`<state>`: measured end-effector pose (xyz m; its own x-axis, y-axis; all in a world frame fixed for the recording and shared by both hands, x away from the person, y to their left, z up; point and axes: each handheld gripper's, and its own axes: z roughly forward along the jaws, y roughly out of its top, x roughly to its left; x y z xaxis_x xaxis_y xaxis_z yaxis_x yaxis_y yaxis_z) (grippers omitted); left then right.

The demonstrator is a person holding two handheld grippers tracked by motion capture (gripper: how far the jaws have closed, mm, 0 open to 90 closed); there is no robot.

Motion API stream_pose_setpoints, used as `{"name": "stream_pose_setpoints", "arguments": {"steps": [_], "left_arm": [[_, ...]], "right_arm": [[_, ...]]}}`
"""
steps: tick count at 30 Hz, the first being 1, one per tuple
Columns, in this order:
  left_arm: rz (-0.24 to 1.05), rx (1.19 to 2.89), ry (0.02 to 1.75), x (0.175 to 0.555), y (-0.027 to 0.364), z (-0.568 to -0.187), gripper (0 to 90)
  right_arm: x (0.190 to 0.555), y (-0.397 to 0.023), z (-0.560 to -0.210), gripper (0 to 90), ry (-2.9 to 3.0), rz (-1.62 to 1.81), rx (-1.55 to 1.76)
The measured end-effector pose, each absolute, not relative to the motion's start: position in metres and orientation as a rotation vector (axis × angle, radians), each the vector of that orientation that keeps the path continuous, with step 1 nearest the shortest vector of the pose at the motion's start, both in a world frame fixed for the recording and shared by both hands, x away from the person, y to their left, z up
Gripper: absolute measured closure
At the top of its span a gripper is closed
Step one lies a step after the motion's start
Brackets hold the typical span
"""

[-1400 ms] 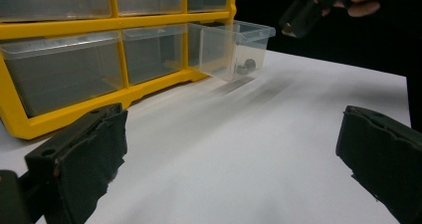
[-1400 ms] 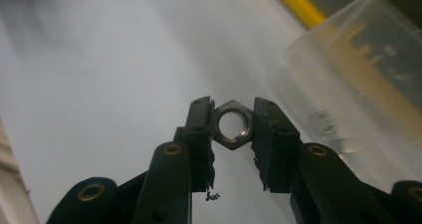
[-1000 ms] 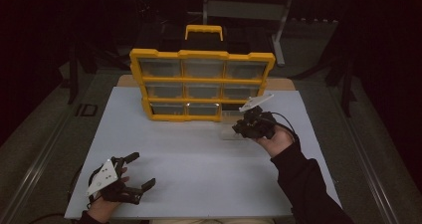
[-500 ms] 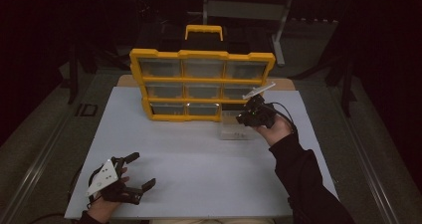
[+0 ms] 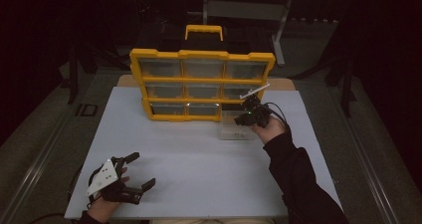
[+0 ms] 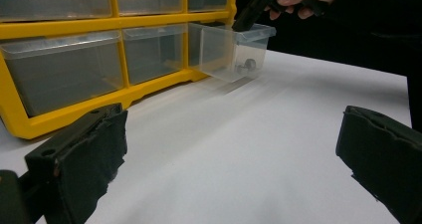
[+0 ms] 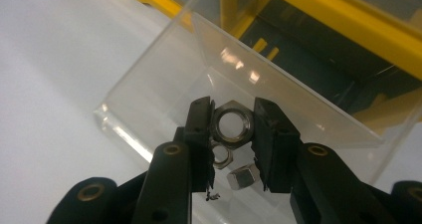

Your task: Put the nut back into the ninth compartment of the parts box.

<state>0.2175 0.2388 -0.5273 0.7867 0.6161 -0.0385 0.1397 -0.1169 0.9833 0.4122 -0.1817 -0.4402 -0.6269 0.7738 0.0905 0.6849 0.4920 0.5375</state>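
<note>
A hex nut (image 7: 232,124) is clamped between the jaws of the right gripper (image 7: 232,127), held above the clear drawer (image 7: 164,89); two more nuts (image 7: 242,176) are seen below the jaws. The left gripper (image 6: 229,149) is spread wide over the white table (image 6: 239,149), nothing held, the yellow organizer (image 6: 124,25) ahead of it.

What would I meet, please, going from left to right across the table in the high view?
left gripper → yellow drawer organizer → clear drawer pulled out onto the table → right gripper, beside that drawer
</note>
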Motion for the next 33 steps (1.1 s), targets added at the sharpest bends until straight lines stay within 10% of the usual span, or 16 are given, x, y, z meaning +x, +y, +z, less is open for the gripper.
{"name": "stream_pose_setpoints", "arguments": {"steps": [22,33], "left_arm": [[0.449,1.661,0.604,0.217,0.239,-0.527,0.0],[0.449,1.666,0.604,0.217,0.239,-0.527,0.0]], "right_arm": [[0.427,-0.167,-0.462,69.1,2.604,0.676,1.324],[0.418,-0.178,-0.445,49.5,2.549,0.765,1.336]]}}
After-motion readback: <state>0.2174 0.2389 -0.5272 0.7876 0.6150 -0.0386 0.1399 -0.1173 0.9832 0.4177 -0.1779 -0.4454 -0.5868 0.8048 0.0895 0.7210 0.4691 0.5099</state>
